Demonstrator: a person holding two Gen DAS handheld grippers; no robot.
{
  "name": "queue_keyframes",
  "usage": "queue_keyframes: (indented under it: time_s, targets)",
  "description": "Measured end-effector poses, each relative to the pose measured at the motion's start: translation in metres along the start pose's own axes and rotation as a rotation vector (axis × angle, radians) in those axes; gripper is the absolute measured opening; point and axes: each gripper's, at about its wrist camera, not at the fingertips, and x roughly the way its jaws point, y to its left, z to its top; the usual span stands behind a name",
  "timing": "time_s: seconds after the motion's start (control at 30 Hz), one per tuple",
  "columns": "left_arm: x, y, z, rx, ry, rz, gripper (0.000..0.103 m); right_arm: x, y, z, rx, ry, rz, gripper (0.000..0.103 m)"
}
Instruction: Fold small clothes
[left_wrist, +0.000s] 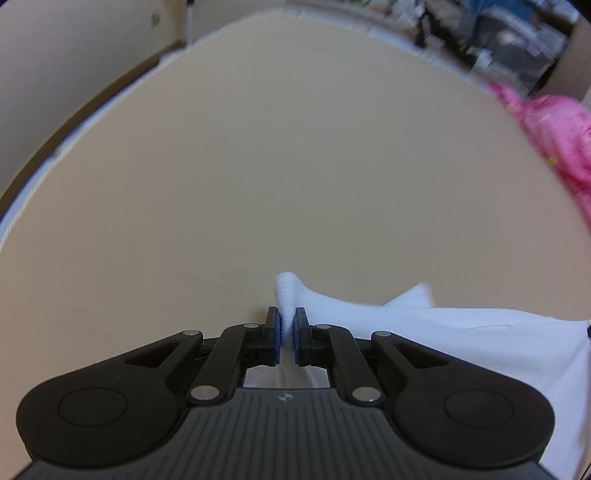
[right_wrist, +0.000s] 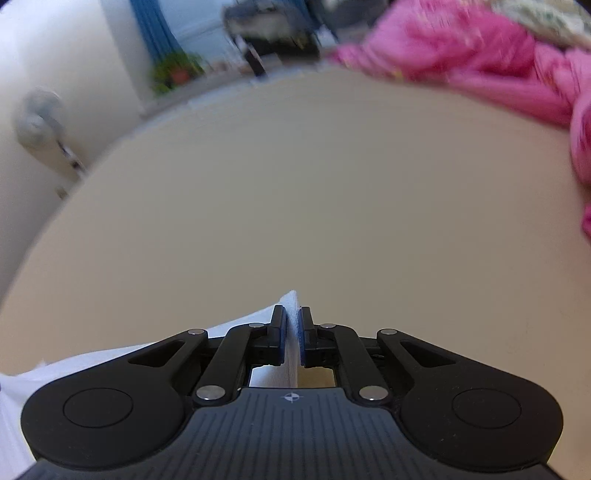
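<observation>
over the beige table (left_wrist: 295, 166), left gripper (left_wrist: 287, 321) and right gripper (right_wrist: 293, 319) angled down, jaws each pinching white garment (left_wrist: 461, 332) edge.

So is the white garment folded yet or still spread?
Cannot tell: both views show only the white garment's edges, pinched in the left gripper and right gripper.

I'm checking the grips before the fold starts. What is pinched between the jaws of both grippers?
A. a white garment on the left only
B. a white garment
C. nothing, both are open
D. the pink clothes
B: the left gripper and the right gripper each have their jaws closed on an edge of the white garment; the pink clothes lie far across the table.
</observation>
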Motion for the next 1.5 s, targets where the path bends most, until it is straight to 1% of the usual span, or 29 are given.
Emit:
queue_keyframes:
  time_s: [0.03, 0.07, 0.1, 0.13, 0.17, 0.2, 0.27, 0.33, 0.4, 0.47, 0.53, 0.63, 0.67, 0.73, 0.77, 0.8, 0.83, 0.9, 0.97, 1.03, 1.1, 1.17, 1.23, 1.27, 1.33, 1.37, 1.43, 1.47, 1.5]
  targets:
    - [0.006, 0.003, 0.000, -0.009, 0.027, 0.019, 0.017, 0.011, 0.001, -0.002, 0.005, 0.042, -0.011, 0.007]
    - [0.011, 0.002, 0.001, -0.015, 0.047, 0.030, 0.024, 0.016, 0.004, -0.004, -0.007, 0.061, -0.043, 0.011]
    - [0.012, 0.004, 0.001, -0.019, 0.051, 0.041, 0.040, 0.017, 0.006, -0.006, -0.023, 0.058, -0.084, 0.019]
    - [0.008, 0.007, 0.000, -0.029, 0.041, 0.054, 0.060, 0.013, 0.006, -0.007, -0.031, 0.041, -0.101, 0.026]
    - [0.002, 0.010, -0.003, -0.037, 0.031, 0.056, 0.074, 0.004, 0.003, -0.007, -0.017, 0.020, -0.079, 0.039]
    - [-0.008, 0.014, -0.006, -0.040, 0.008, 0.043, 0.077, -0.009, -0.001, -0.008, 0.005, 0.000, -0.059, 0.044]
    - [-0.031, 0.023, -0.019, -0.021, -0.027, 0.022, 0.079, -0.045, -0.011, -0.011, 0.020, -0.056, -0.003, 0.047]
    - [-0.054, 0.033, -0.041, 0.008, -0.036, -0.005, 0.083, -0.081, -0.019, -0.024, -0.003, -0.076, 0.039, 0.048]
    - [-0.070, 0.038, -0.067, 0.020, -0.028, -0.037, 0.084, -0.114, -0.029, -0.046, -0.027, -0.052, 0.077, 0.048]
    - [-0.082, 0.040, -0.101, 0.036, 0.008, -0.075, 0.084, -0.138, -0.036, -0.076, -0.044, -0.009, 0.098, 0.048]
    - [-0.080, 0.041, -0.132, 0.071, 0.046, -0.089, 0.084, -0.154, -0.043, -0.111, -0.064, 0.047, 0.100, 0.048]
    - [-0.078, 0.034, -0.163, 0.132, 0.097, -0.104, 0.084, -0.164, -0.039, -0.142, -0.117, 0.081, 0.093, 0.048]
    - [-0.075, 0.024, -0.167, 0.146, 0.109, -0.111, 0.084, -0.165, -0.037, -0.151, -0.130, 0.086, 0.084, 0.048]
    - [-0.074, 0.012, -0.178, 0.162, 0.102, -0.087, 0.081, -0.162, -0.034, -0.159, -0.145, 0.084, 0.079, 0.047]
    - [-0.075, 0.009, -0.178, 0.166, 0.094, -0.080, 0.074, -0.158, -0.035, -0.160, -0.143, 0.090, 0.066, 0.040]
    - [-0.077, 0.006, -0.177, 0.170, 0.094, -0.081, 0.040, -0.159, -0.034, -0.162, -0.136, 0.097, 0.072, 0.011]
    - [-0.078, 0.002, -0.175, 0.181, 0.119, -0.083, 0.007, -0.157, -0.036, -0.158, -0.128, 0.108, 0.083, 0.011]
    - [-0.089, 0.000, -0.169, 0.190, 0.129, -0.084, 0.008, -0.167, -0.039, -0.155, -0.094, 0.110, 0.098, 0.010]
    - [-0.106, -0.001, -0.166, 0.226, 0.078, -0.104, 0.008, -0.185, -0.044, -0.144, -0.053, 0.082, 0.137, 0.010]
    - [-0.114, 0.001, -0.166, 0.259, 0.052, -0.107, 0.008, -0.198, -0.051, -0.139, -0.034, 0.063, 0.164, 0.010]
    - [-0.098, 0.007, -0.172, 0.291, 0.087, -0.073, 0.008, -0.196, -0.058, -0.145, -0.049, 0.068, 0.148, 0.010]
    - [-0.070, 0.009, -0.179, 0.326, 0.159, -0.011, 0.009, -0.176, -0.064, -0.154, -0.069, 0.127, 0.109, 0.010]
    - [-0.066, 0.007, -0.180, 0.305, 0.151, 0.003, 0.010, -0.159, -0.063, -0.170, -0.094, 0.185, 0.067, 0.010]
    - [-0.070, 0.006, -0.179, 0.289, 0.145, 0.006, 0.010, -0.162, -0.067, -0.171, -0.103, 0.168, 0.064, 0.012]
    - [-0.083, 0.006, -0.180, 0.282, 0.115, 0.028, 0.021, -0.175, -0.065, -0.172, -0.104, 0.140, 0.047, 0.016]
    - [-0.093, 0.007, -0.183, 0.291, 0.108, 0.052, 0.028, -0.183, -0.066, -0.172, -0.093, 0.138, 0.030, 0.021]
    - [-0.108, 0.010, -0.188, 0.309, 0.090, 0.100, 0.057, -0.204, -0.068, -0.177, -0.093, 0.123, -0.004, 0.024]
    - [-0.117, 0.013, -0.193, 0.307, 0.081, 0.119, 0.068, -0.218, -0.069, -0.180, -0.092, 0.119, -0.015, 0.037]
    - [-0.125, 0.014, -0.198, 0.295, 0.068, 0.136, 0.089, -0.231, -0.069, -0.182, -0.081, 0.119, -0.010, 0.050]
